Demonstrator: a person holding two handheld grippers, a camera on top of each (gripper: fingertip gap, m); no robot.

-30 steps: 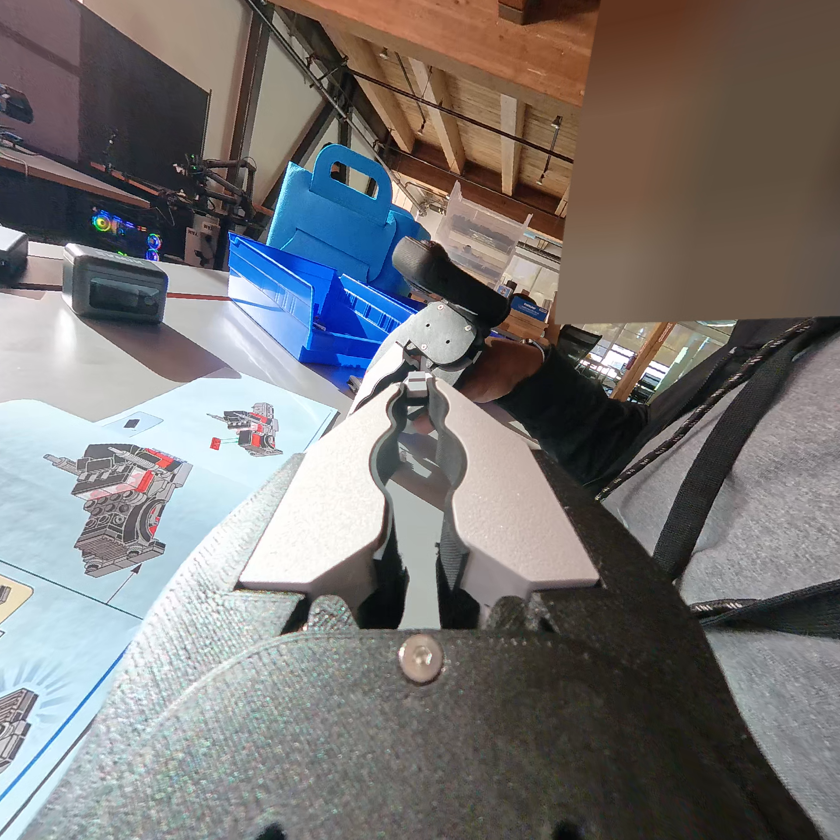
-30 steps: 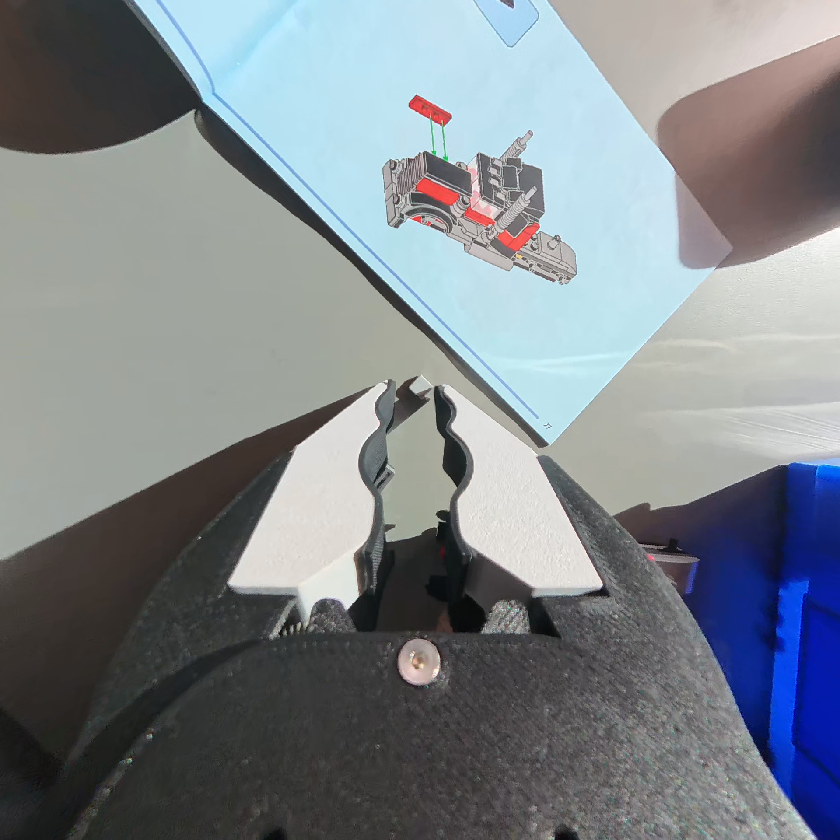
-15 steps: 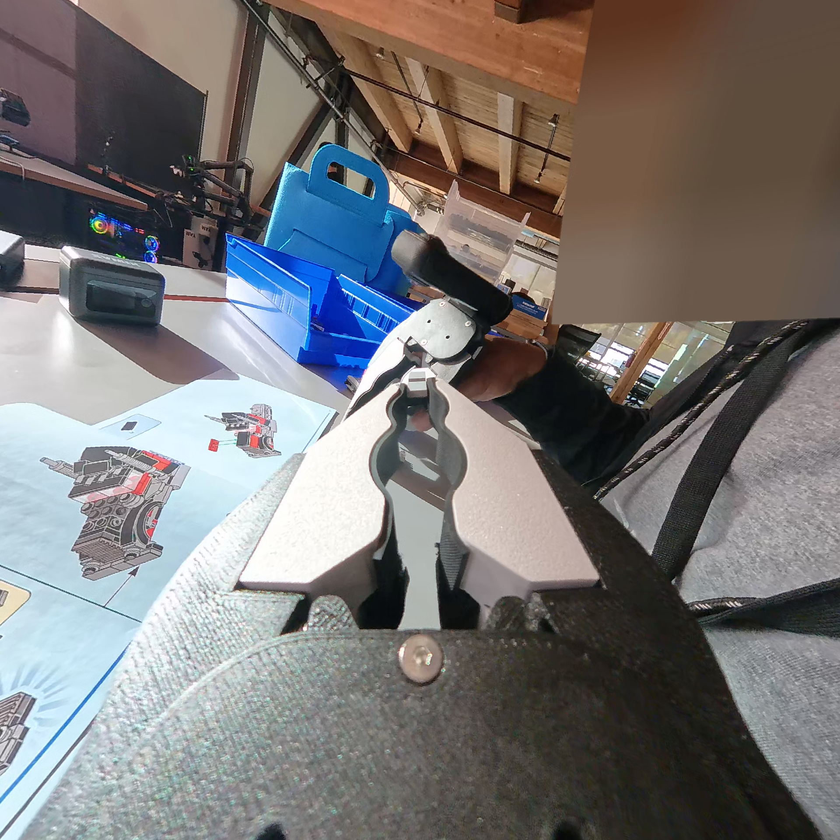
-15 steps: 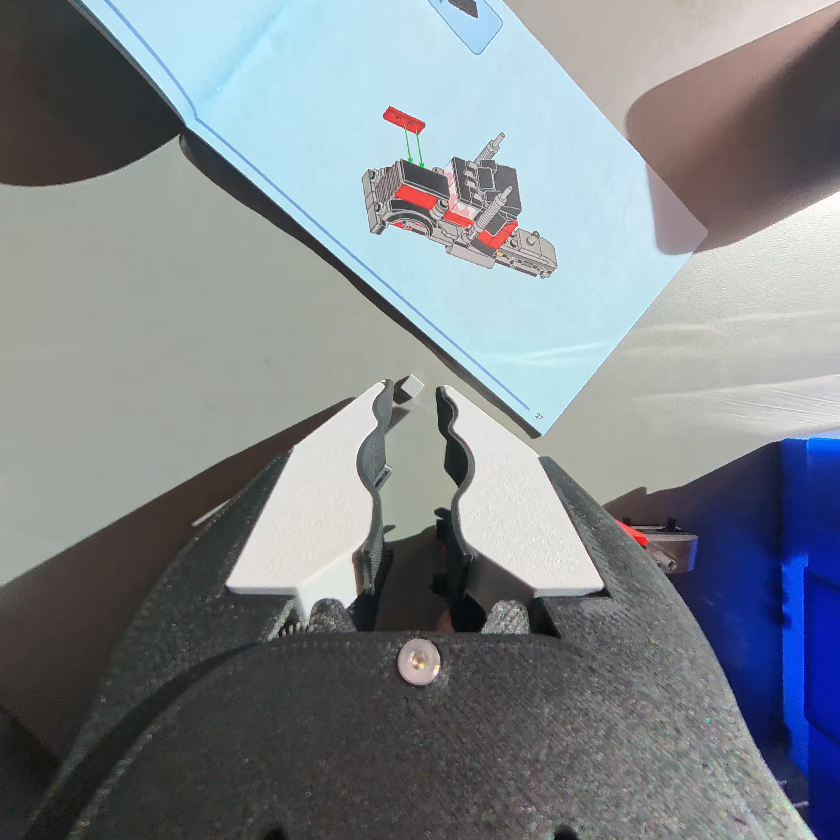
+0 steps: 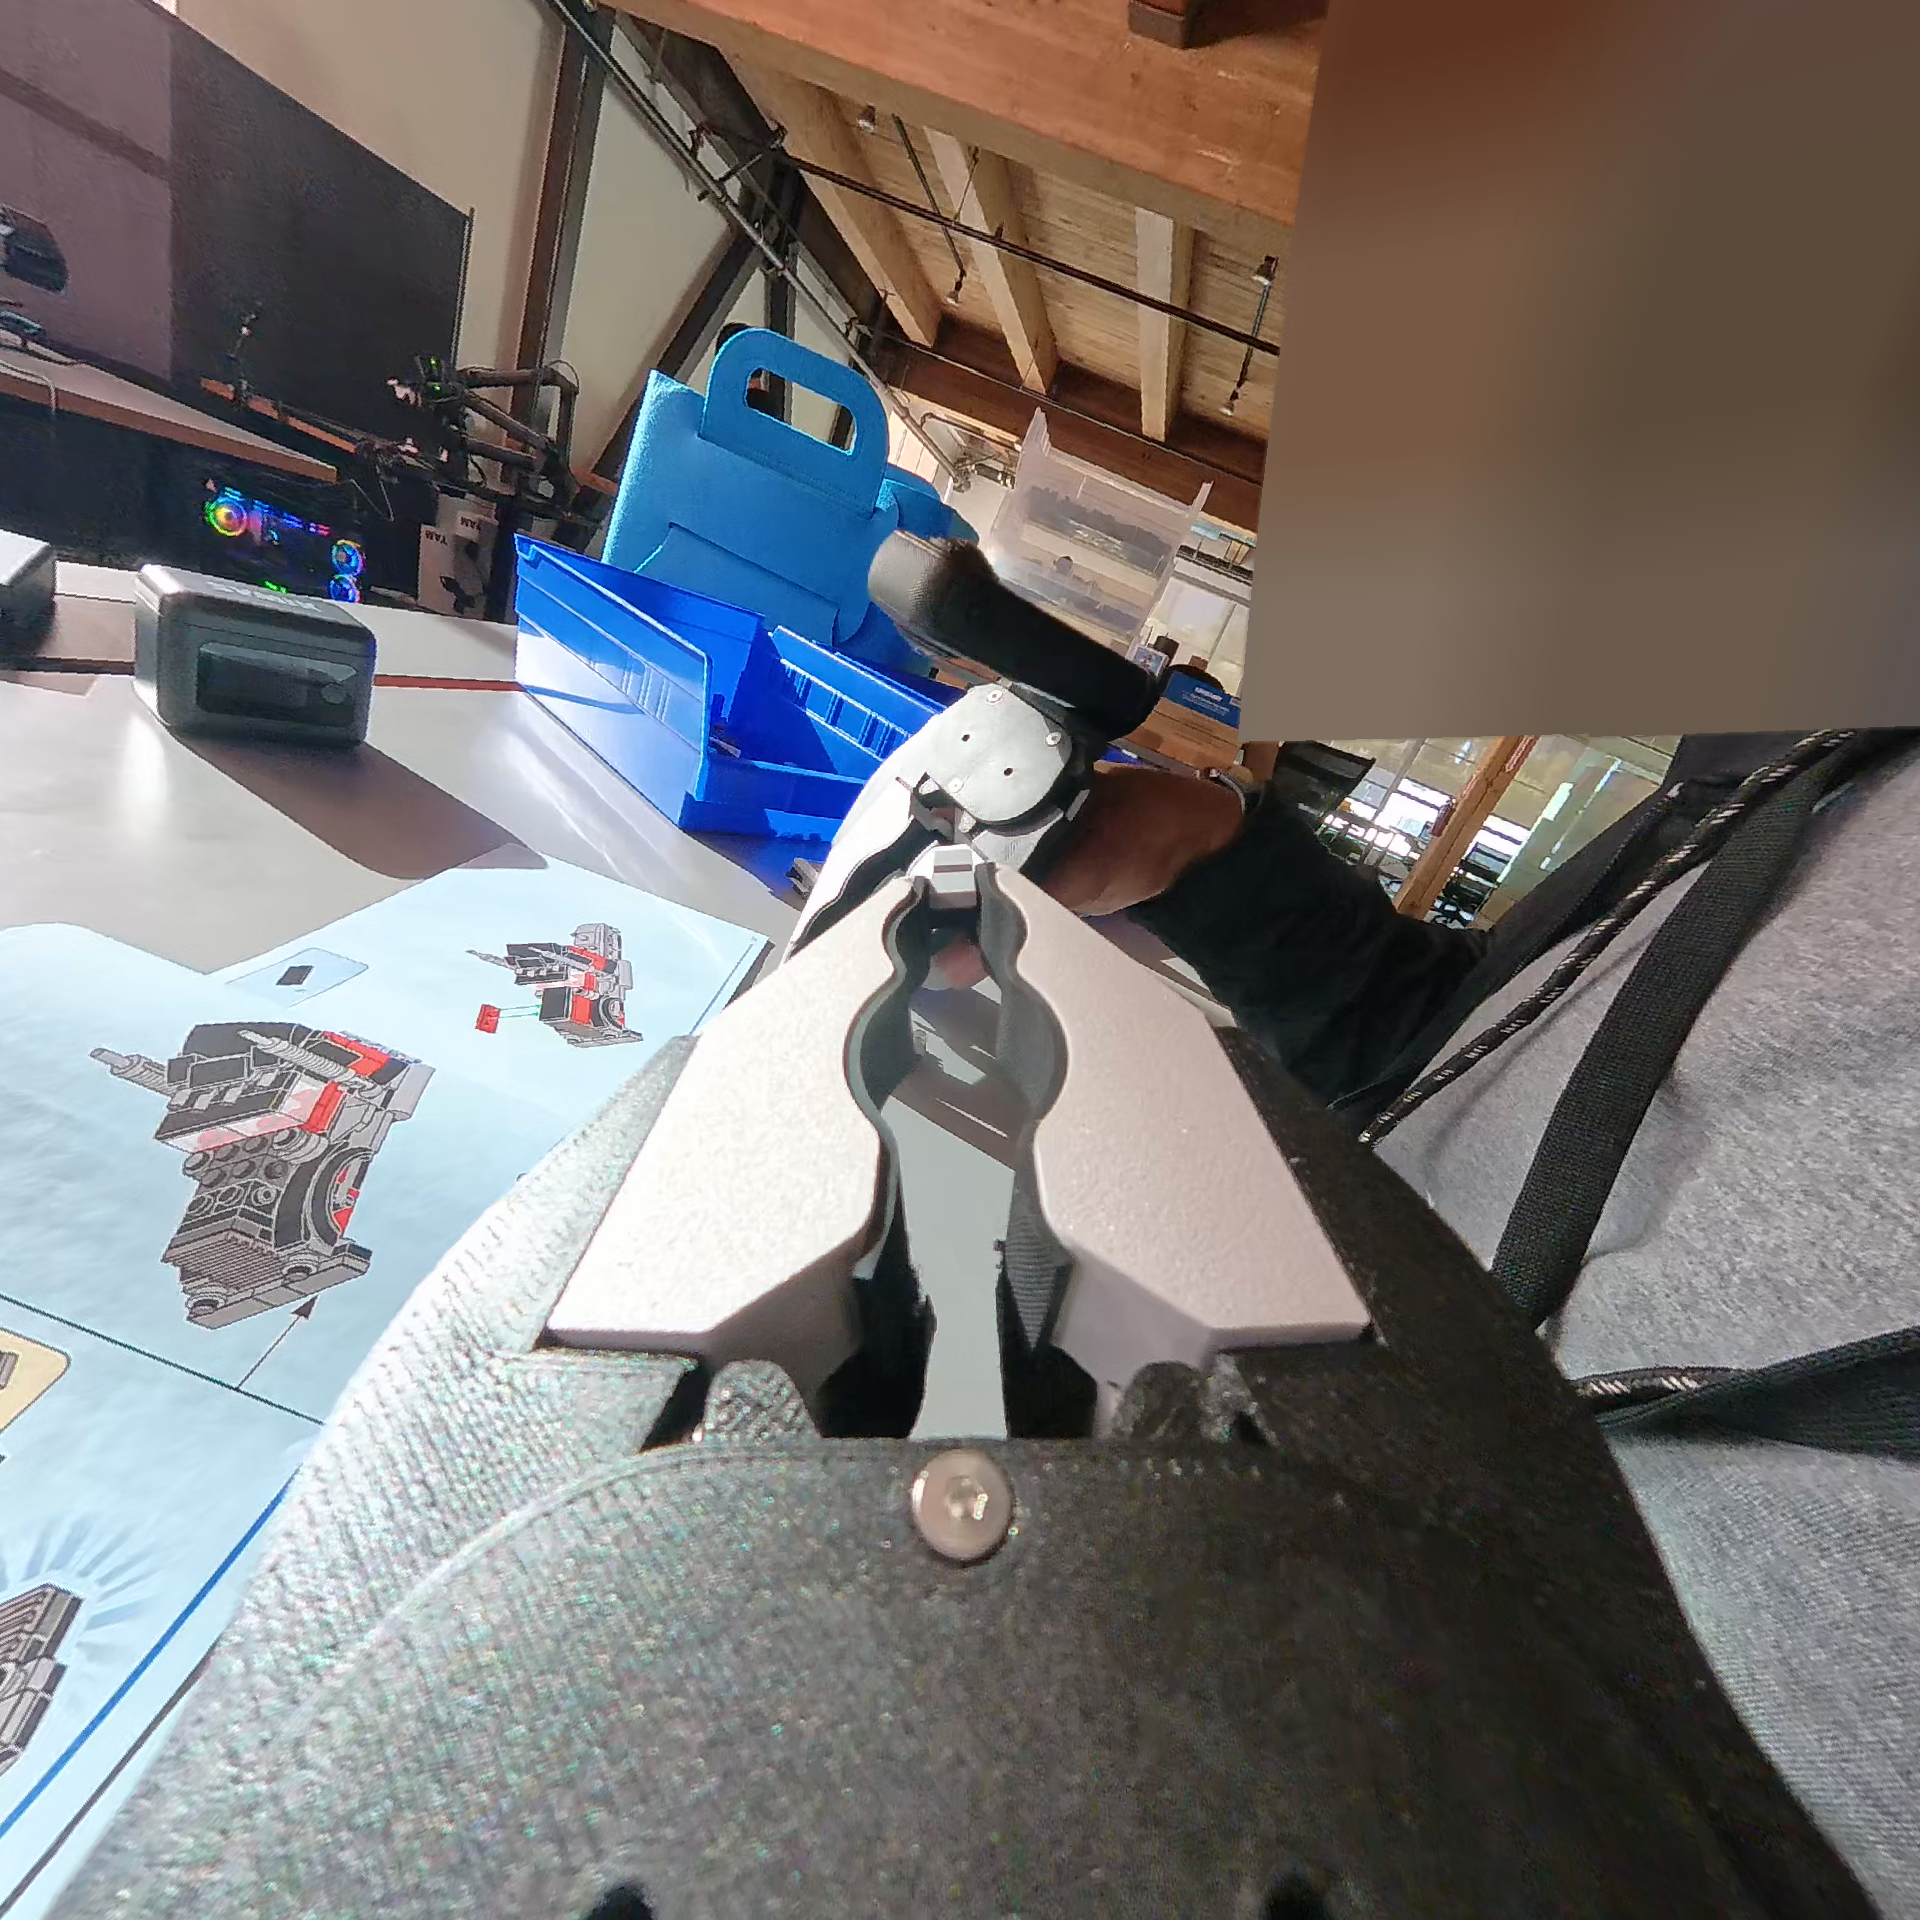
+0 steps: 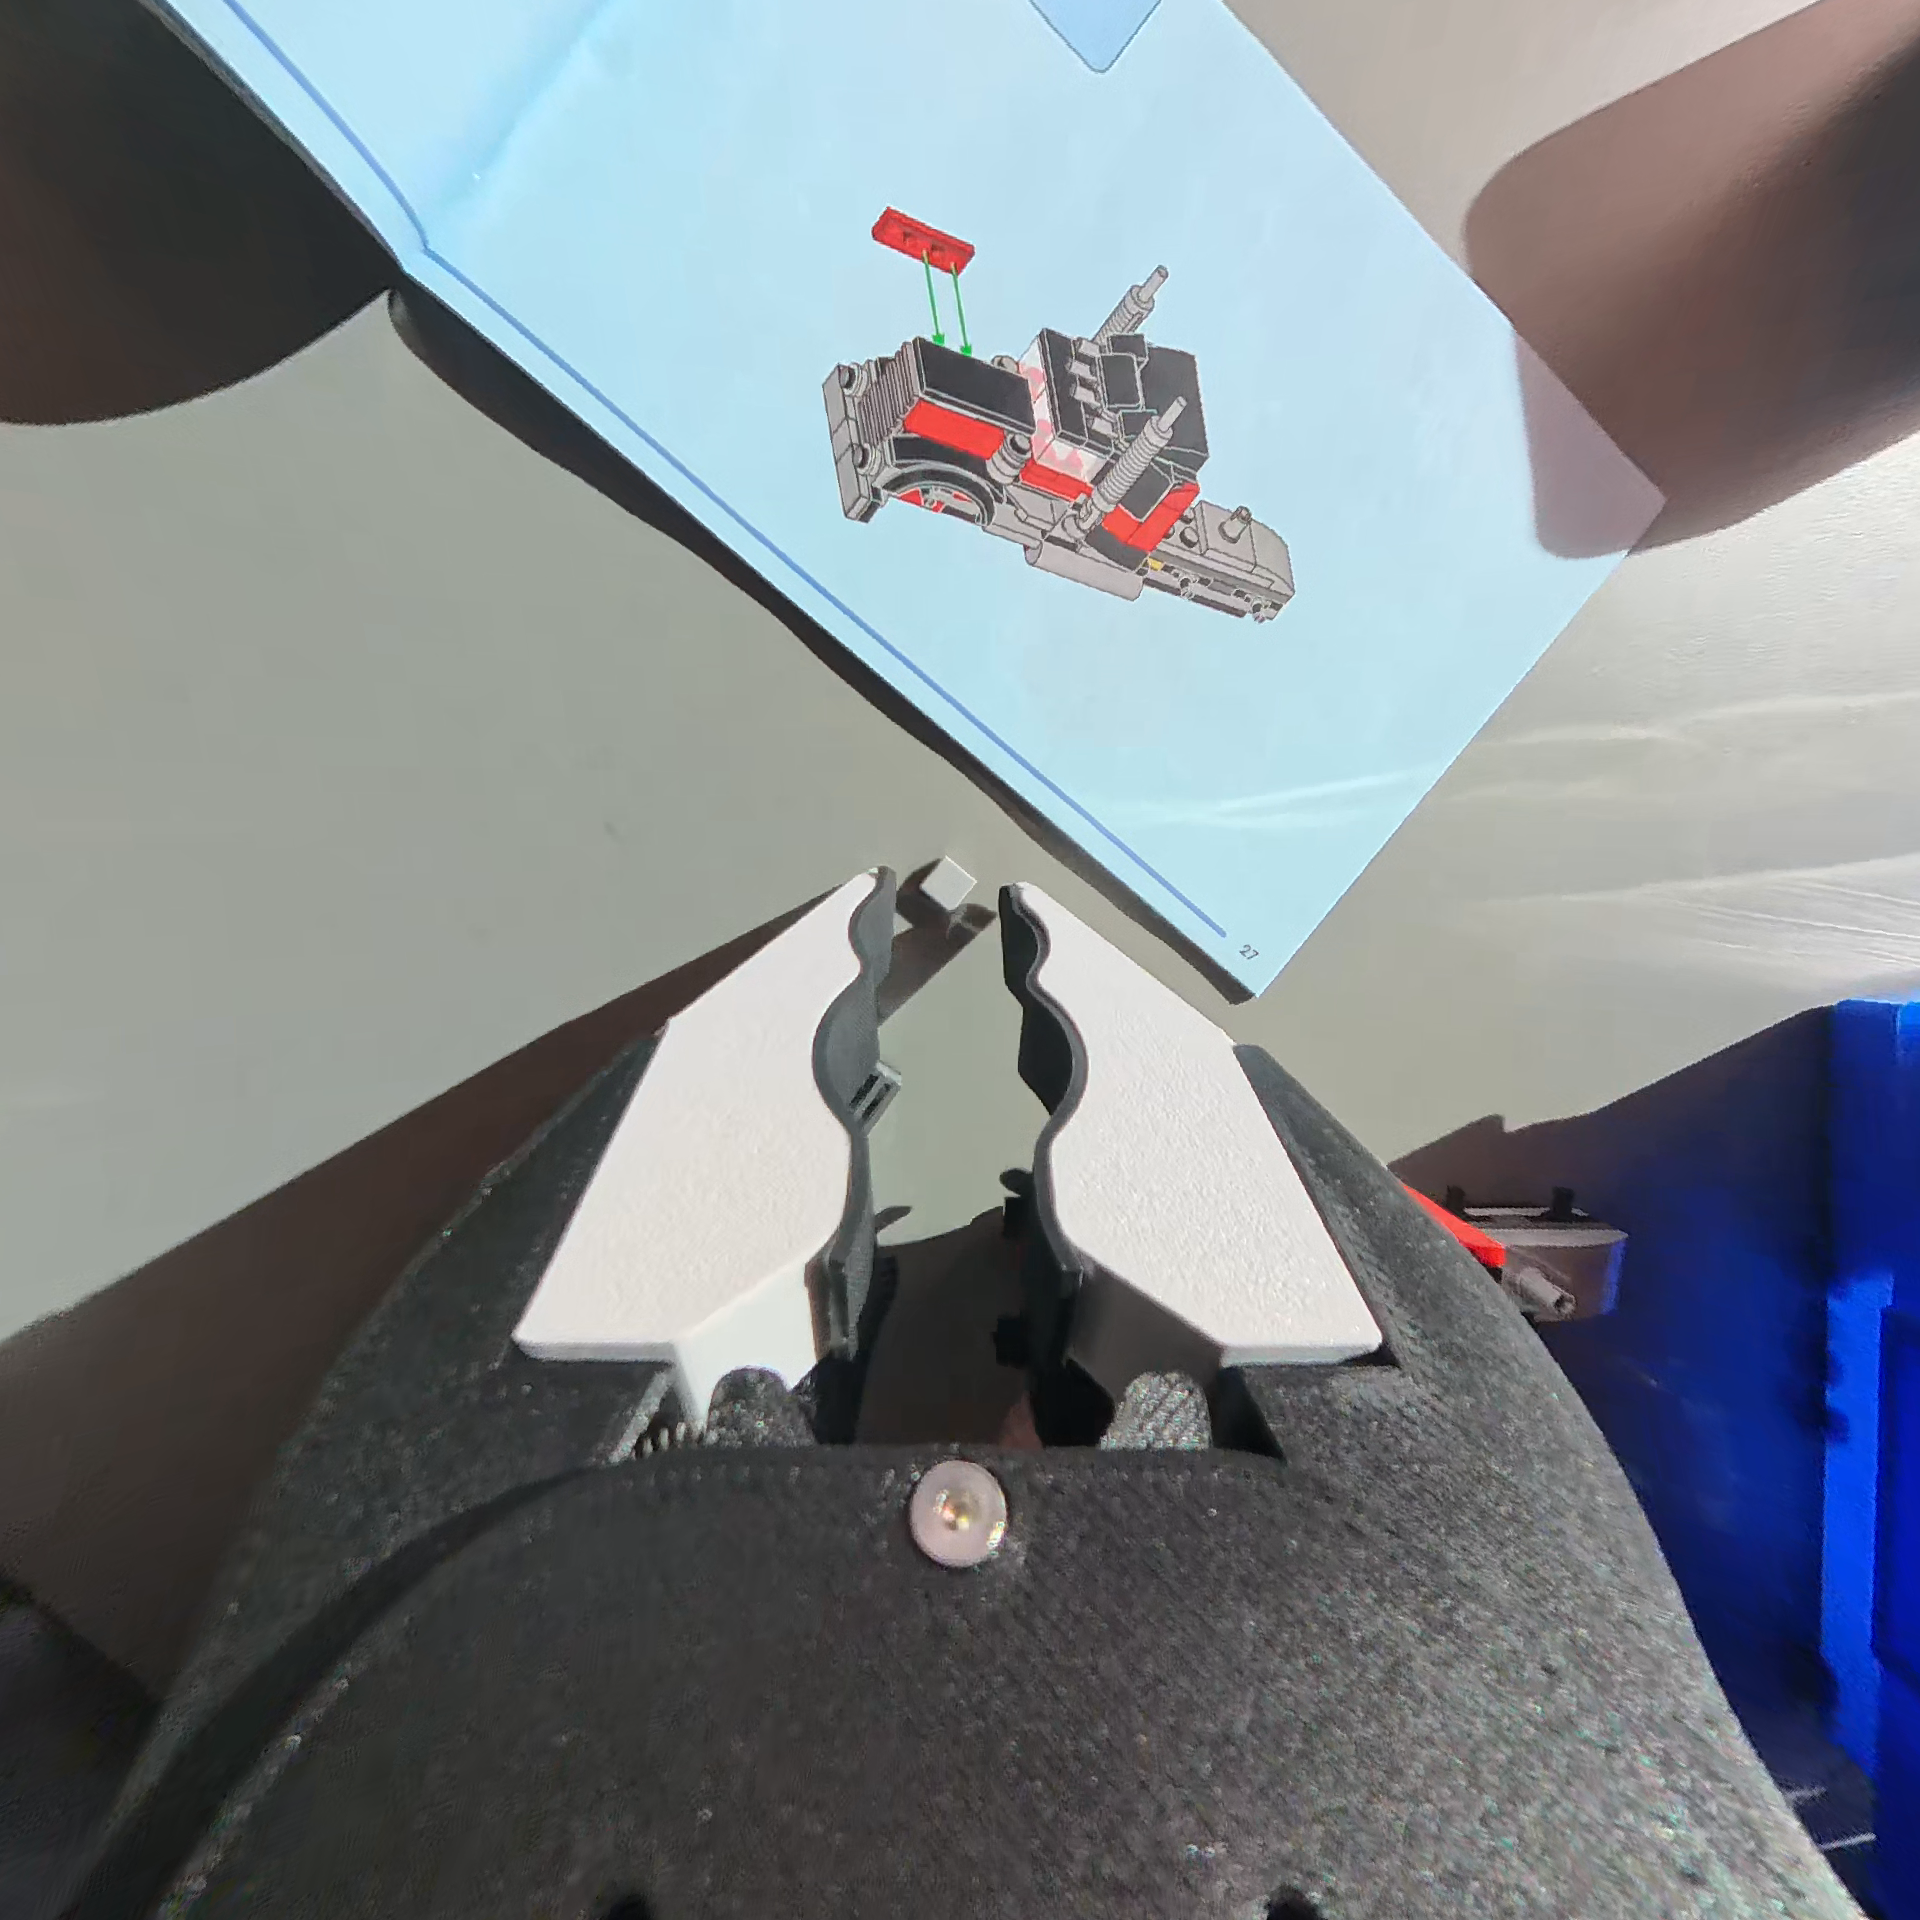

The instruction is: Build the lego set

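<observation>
While left tongs point(image 5: 954, 883) pinch a small grey brick point(image 5: 953, 871), matte wavy right tongs point(image 6: 943, 906) gape.

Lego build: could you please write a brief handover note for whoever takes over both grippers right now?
Left gripper: shut on a small grey piece at its tips.
Right gripper: open and empty, low over the table; a small grey tile lies just ahead of its tips.
Things: booklet open on the table; partly built model beside the blue bin.
Done: part of the model.
Left: probably grasp the tile, then add pieces following the booklet.
</observation>
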